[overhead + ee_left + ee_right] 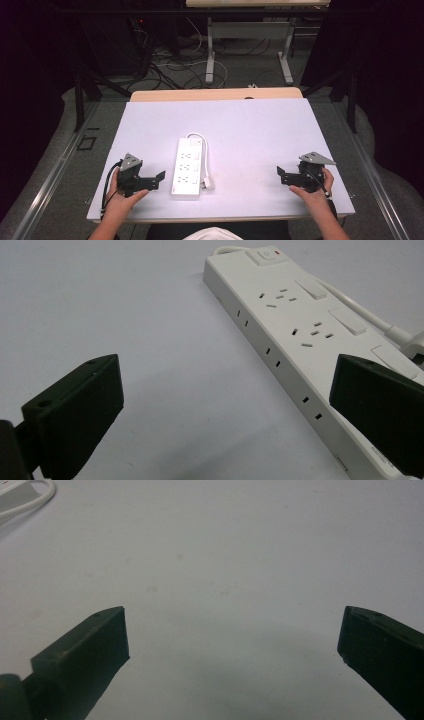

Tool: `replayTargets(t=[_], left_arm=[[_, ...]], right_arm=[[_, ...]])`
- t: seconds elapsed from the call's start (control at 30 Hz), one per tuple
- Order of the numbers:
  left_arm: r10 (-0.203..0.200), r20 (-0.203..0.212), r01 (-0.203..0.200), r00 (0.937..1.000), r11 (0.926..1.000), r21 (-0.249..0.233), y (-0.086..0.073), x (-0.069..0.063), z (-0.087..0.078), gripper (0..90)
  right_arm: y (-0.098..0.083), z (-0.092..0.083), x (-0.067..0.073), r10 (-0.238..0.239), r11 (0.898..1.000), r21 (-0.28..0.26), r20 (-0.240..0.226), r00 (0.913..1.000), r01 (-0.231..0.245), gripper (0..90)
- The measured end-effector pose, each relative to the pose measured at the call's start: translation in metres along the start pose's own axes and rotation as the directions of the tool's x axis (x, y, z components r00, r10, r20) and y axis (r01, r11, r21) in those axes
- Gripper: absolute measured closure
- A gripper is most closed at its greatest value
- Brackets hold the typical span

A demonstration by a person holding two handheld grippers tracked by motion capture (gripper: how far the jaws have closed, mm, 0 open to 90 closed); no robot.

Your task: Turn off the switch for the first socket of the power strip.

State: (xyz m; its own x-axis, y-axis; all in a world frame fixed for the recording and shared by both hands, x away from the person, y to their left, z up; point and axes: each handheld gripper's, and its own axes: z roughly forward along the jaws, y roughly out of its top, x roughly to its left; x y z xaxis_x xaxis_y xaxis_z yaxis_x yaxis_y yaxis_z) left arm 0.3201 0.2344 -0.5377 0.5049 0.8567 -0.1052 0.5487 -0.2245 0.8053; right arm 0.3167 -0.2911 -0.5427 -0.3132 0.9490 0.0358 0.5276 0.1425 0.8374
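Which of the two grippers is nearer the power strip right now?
The left gripper: its open jaws sit just beside the white power strip, while the right gripper, also open, rests far off near the table's right edge.

White table [250, 130] — a power strip [186, 166] lies on it.

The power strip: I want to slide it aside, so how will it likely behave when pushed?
The power strip lies flat and long, so it probably slides rather than tips. Pushed at one end, it may pivot. Its looped cord looks floppy and would likely trail behind.
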Motion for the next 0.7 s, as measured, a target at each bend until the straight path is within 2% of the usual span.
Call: replayTargets(t=[0.17, 0.23, 0.3, 0.33, 0.4, 0.5, 0.63, 0.7], left_arm=[[0.029, 0.02, -0.029, 0.9994, 0.9993, 0.024, 0.003, -0.003, 0.005, 1.6], [0.037, 0.02, -0.037, 0.9991, 0.9988, 0.033, 0.003, -0.006, 0.007, 1.7], [0.053, 0.023, -0.054, 0.9983, 0.9979, 0.037, 0.003, -0.008, 0.007, 2.2], [0.041, 0.021, -0.042, 0.9989, 0.9986, 0.032, 0.002, -0.01, 0.008, 2.2], [0.06, 0.025, -0.061, 0.9979, 0.9975, 0.034, 0.002, -0.012, 0.008, 3.1], [0.057, 0.021, -0.057, 0.9982, 0.9981, 0.022, 0.002, -0.014, 0.008, 3.6], [0.053, 0.036, -0.054, 0.998, 0.998, 0.031, 0.003, -0.015, 0.009, 4.2], [0.051, 0.028, -0.051, 0.9983, 0.9982, 0.03, 0.004, -0.015, 0.009, 4.4]], right_arm=[[-0.001, -0.001, 0.0, 0.004, 1.0, 0.004, 0.01, 0.9999, -0.004, 0.0], [-0.002, 0.0, -0.001, -0.009, 1.0, 0.002, 0.009, 0.9999, 0.009, 0.0], [-0.002, 0.0, -0.001, -0.012, 1.0, 0.008, -0.005, 0.9999, 0.012, 0.3], [-0.002, 0.0, -0.001, -0.012, 1.0, 0.008, -0.005, 0.9999, 0.012, 0.3], [-0.002, 0.0, -0.002, -0.007, 1.0, 0.014, -0.017, 0.9998, 0.008, 1.3], [-0.002, 0.001, -0.002, 0.004, 1.0, 0.02, -0.026, 0.9997, -0.003, 1.6], [-0.001, 0.006, -0.001, 0.007, 1.0, 0.023, -0.035, 0.9994, -0.006, 2.6], [0.0, 0.007, 0.0, -0.012, 1.0, 0.019, -0.035, 0.9993, 0.013, 2.7]])
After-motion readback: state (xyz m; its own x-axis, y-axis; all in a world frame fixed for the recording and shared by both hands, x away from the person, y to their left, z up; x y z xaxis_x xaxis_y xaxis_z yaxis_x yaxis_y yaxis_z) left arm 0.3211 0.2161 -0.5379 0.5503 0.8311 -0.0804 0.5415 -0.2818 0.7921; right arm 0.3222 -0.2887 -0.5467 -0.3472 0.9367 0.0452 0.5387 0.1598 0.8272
